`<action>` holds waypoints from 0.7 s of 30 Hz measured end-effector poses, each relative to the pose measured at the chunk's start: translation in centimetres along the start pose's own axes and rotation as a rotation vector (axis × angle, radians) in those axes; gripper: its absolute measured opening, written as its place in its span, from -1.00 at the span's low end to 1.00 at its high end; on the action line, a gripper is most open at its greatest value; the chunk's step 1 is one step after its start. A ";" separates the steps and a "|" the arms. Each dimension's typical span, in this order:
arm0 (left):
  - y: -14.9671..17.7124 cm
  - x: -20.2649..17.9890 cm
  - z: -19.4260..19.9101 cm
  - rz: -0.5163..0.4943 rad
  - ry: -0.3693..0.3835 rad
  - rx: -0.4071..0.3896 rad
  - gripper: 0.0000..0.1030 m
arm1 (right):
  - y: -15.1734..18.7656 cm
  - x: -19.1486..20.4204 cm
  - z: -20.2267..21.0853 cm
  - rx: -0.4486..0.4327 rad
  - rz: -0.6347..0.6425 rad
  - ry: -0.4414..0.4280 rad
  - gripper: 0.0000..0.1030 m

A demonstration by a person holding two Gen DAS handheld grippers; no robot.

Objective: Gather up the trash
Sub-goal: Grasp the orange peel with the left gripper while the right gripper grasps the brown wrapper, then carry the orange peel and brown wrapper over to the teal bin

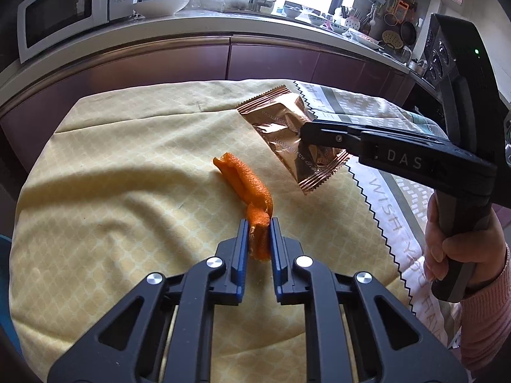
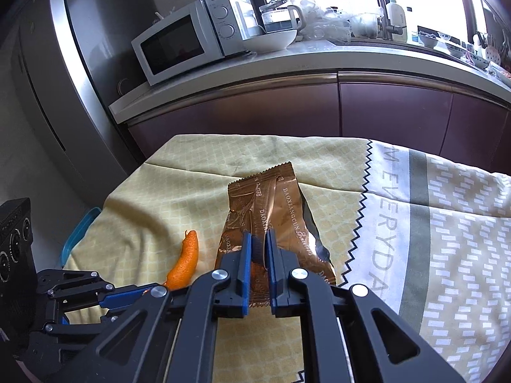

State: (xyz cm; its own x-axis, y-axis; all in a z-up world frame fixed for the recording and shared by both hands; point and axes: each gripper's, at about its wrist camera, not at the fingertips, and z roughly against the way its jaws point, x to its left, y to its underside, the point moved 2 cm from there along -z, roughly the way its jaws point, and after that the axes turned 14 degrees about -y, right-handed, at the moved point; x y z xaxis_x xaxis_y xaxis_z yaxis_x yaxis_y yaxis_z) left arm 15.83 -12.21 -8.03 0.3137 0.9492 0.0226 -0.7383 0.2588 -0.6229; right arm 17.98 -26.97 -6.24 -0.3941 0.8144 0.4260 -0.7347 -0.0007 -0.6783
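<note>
On rumpled yellow cloth (image 1: 111, 191), left gripper (image 1: 259, 233) clamping pebbly orange peel (image 1: 246, 188), right gripper (image 2: 259, 249) pinching crinkled copper foil wrapper (image 2: 281, 204)

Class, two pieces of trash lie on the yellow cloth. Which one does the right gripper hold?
The copper foil wrapper, clamped in the right gripper. The orange peel sits in the left gripper instead.

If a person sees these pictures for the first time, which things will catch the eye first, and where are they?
First comes the bright orange peel, lying on the yellow tablecloth with its near end pinched by the left gripper. Next is the shiny copper snack wrapper, further right near the cloth's zigzag border, clamped along a fold by the right gripper. Behind the table, a white microwave stands on the kitchen counter.
</note>
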 end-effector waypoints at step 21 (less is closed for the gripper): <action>4.0 4.5 6.8 0.004 -0.081 -0.078 -0.74 | 3.1 5.2 1.1 -0.042 -0.013 -0.146 -0.85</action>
State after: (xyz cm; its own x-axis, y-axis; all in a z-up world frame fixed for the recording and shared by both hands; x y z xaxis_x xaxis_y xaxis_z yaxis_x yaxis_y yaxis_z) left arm 10.24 -5.74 -5.11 0.2595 0.9623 0.0816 -0.6897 0.2438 -0.6818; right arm 13.01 -23.35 -5.43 -0.4627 0.7213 0.5155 -0.7179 0.0364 -0.6952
